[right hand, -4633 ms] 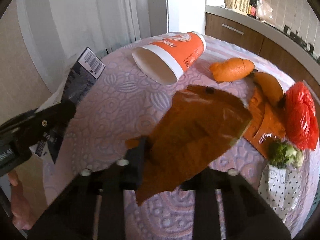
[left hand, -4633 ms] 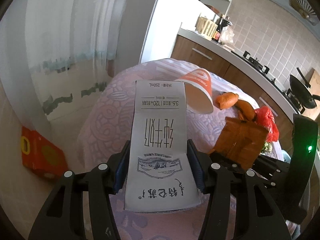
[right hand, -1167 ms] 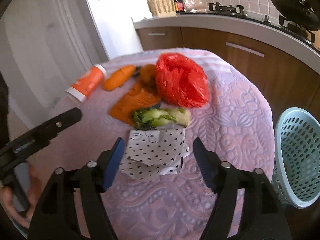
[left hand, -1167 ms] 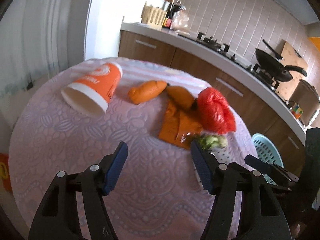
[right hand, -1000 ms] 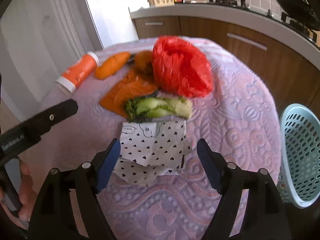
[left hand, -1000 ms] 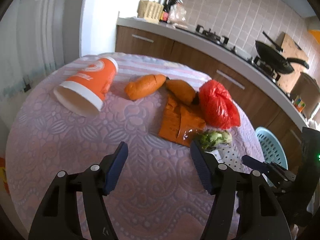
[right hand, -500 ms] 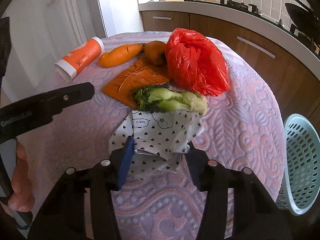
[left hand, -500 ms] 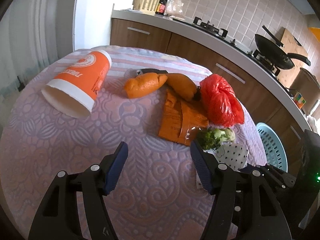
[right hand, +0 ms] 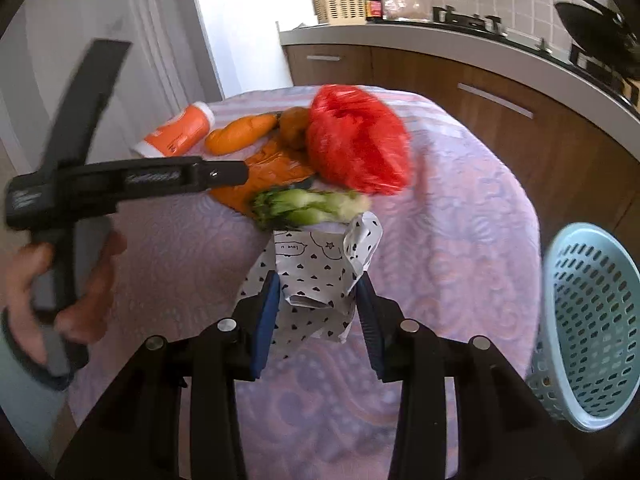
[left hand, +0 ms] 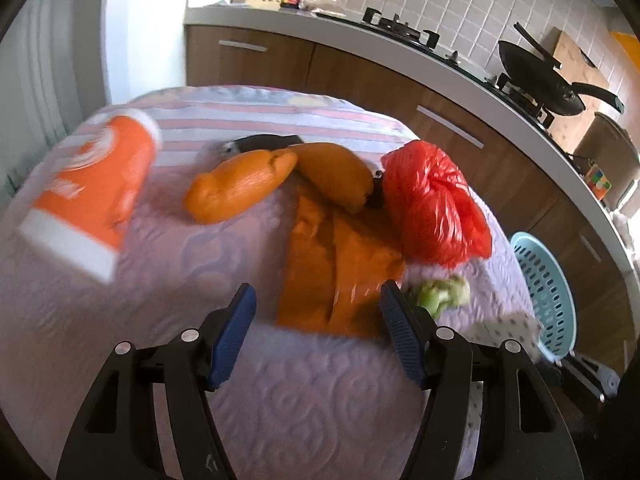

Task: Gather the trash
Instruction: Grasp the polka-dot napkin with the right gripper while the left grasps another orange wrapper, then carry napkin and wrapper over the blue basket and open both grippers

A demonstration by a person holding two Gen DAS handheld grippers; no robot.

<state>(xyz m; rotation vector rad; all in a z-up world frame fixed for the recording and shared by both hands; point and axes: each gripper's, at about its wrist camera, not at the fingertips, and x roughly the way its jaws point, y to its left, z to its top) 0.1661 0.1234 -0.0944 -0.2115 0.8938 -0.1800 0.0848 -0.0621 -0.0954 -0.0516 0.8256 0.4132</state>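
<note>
My right gripper (right hand: 316, 312) is shut on a white paper wrapper with black hearts (right hand: 316, 272) and holds it just above the table. A green vegetable stalk (right hand: 308, 206) lies beyond it. My left gripper (left hand: 320, 328) is open and empty, its fingers astride the near end of a flat orange wrapper (left hand: 332, 268). In the left wrist view an orange paper cup (left hand: 92, 184) lies on its side at left, and a red plastic bag (left hand: 432, 204) sits at right.
Two orange food pieces (left hand: 240, 190) lie at the table's far middle. A light blue basket (right hand: 592, 320) stands on the floor right of the purple round table (right hand: 460, 216). A kitchen counter with a hob and a black pan (left hand: 552, 80) runs behind.
My right gripper has closed on the heart-print paper wrapper. My left gripper has moved forward and right, toward the flat orange wrapper, and stays open.
</note>
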